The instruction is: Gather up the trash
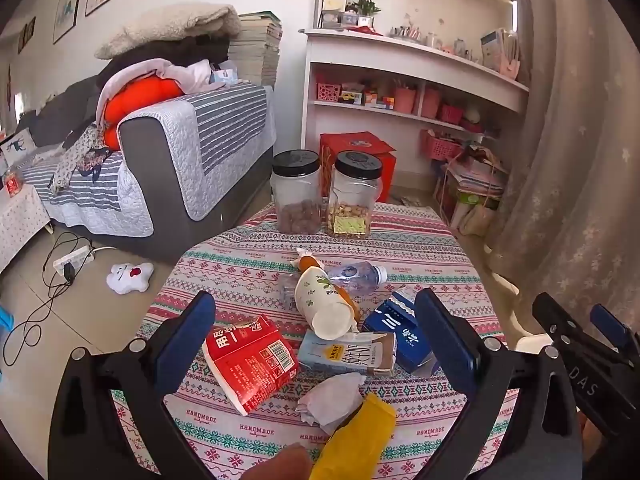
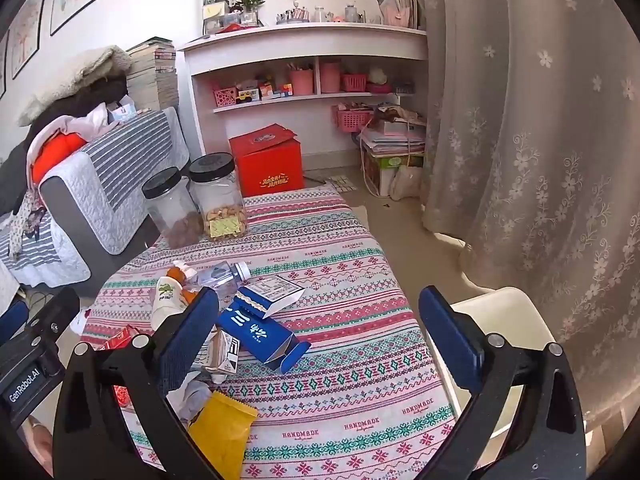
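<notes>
My left gripper [image 1: 316, 340] and my right gripper [image 2: 320, 332] both hover with fingers spread wide, pinching nothing, over the table [image 2: 360, 264] in its patterned pink-and-green cloth. Nearest me lie a yellow plastic wrapper [image 1: 356, 440] and a crumpled white tissue [image 1: 332, 398]. Just beyond sit a red paper carton [image 1: 250, 360], a pale milk carton [image 1: 346, 354] and a blue cardboard box [image 2: 260, 330] with open flaps. Behind them a white paper cup [image 1: 322, 300] lies on its side against a clear plastic bottle [image 1: 354, 274]. At the far edge stand two clear black-lidded jars [image 1: 354, 196].
</notes>
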### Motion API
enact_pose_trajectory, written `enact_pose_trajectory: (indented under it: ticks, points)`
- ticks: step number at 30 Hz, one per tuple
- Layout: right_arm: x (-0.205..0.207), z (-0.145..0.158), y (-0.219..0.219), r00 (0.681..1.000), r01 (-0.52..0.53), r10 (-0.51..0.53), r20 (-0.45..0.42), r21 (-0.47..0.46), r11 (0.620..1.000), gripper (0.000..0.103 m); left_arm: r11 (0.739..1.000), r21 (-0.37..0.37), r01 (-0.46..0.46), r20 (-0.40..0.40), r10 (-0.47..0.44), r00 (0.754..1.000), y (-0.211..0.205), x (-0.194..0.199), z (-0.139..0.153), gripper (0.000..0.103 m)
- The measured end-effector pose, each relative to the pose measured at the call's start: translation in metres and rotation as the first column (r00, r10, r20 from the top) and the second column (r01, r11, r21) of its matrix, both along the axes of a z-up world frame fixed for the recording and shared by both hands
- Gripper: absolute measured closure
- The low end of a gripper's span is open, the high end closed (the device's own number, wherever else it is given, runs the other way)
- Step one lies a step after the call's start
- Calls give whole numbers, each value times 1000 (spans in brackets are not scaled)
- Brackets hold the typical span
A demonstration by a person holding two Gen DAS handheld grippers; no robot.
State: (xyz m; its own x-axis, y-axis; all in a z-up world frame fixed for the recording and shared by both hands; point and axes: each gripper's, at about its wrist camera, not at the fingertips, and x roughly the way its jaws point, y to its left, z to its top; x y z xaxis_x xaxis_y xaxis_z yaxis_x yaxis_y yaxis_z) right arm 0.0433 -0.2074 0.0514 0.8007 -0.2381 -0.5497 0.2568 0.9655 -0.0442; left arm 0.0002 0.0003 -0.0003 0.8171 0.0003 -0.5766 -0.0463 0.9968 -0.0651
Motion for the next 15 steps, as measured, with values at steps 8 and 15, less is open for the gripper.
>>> enact_pose_trajectory:
  ticks: [8, 15]
  points:
    - [1, 0, 6, 1000, -1, 1, -6, 1, 1000, 7, 1000, 0, -4, -13, 4, 1000, 5, 1, -1, 6]
    - [2, -1, 9, 1000, -4, 4, 4, -2, 1000, 7, 1000, 0, -17, -21, 17, 1000, 6, 3, -8, 6]
